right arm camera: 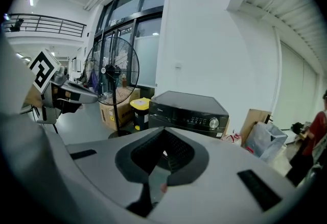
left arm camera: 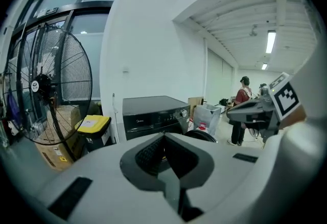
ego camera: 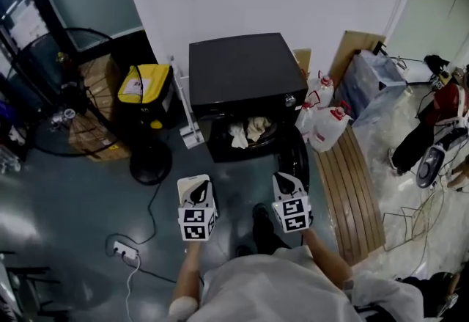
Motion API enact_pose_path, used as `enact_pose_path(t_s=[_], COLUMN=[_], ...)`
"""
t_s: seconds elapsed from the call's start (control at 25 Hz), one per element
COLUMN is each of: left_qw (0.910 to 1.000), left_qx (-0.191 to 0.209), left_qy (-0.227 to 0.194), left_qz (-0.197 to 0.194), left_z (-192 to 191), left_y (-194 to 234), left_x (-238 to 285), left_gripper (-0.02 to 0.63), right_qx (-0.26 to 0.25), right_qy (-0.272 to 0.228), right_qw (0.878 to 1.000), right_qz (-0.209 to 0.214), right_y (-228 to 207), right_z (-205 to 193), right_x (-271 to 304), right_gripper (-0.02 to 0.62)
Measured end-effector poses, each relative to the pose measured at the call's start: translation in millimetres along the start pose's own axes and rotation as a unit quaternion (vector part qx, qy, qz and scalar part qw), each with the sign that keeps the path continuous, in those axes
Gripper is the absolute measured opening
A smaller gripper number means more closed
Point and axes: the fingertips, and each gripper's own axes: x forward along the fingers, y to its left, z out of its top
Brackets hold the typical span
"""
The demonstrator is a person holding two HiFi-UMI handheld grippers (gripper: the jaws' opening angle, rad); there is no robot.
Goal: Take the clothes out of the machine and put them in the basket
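A black washing machine (ego camera: 245,75) stands against the white wall, its round door (ego camera: 294,159) swung open to the right. Pale clothes (ego camera: 249,130) lie in the drum opening. My left gripper (ego camera: 198,188) and right gripper (ego camera: 287,183) hover side by side over the floor, a short way in front of the machine, both pointing at it. Each is shut with nothing between the jaws. The machine (left arm camera: 153,116) shows ahead of the left gripper (left arm camera: 164,139), and the machine (right arm camera: 189,113) likewise ahead of the right gripper (right arm camera: 164,133). No basket is in view.
A yellow-lidded bin (ego camera: 144,86) and a standing fan (ego camera: 66,86) with round base (ego camera: 150,166) are left of the machine. Plastic jugs (ego camera: 326,122), a clear tub (ego camera: 377,78) and a wooden slatted board (ego camera: 359,196) lie right. A power strip (ego camera: 124,251) and cable cross the floor.
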Motion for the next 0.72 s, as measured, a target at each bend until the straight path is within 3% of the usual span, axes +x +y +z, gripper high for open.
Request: enact_pose_path(t_s=[0.72], left_qw=[0.9969], left_qx=[-0.025], left_qy=[0.047], left_qz=[0.059], left_z=[49], left_y=[32], left_x=[152], left_gripper=[0.018], right_qx=[0.011], right_qy=[0.025], right_qw=[0.997], right_qz=[0.068], right_y=[-96], right_z=[28], right_x=[158], right_gripper=[0.025])
